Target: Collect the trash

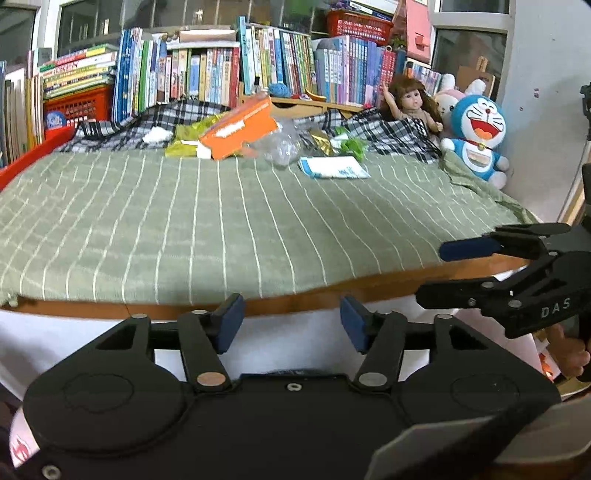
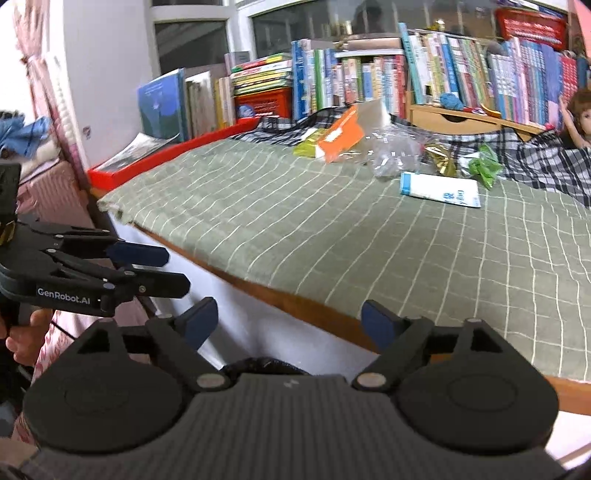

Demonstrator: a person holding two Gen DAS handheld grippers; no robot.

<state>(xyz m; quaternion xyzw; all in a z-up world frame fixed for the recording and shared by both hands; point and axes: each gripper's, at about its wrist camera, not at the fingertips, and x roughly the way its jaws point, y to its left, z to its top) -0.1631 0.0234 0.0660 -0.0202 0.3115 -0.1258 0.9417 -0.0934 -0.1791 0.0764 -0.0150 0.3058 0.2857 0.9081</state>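
Two red baskets (image 1: 79, 105) (image 1: 360, 24) | contents unclear | books (image 1: 207, 79) beside

Orange box (image 1: 238, 129), clear plastic (image 1: 280, 146), white packet (image 1: 332, 167) litter the bedspread's far side.

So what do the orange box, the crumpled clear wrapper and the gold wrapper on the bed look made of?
Orange box: likely printed cardboard, matte, with flat faces and sharp folded edges. Clear wrapper: thin plastic film, see-through, crinkled with white glints. Gold wrapper: probably metallised foil or film, shiny and creased; blur leaves it open.
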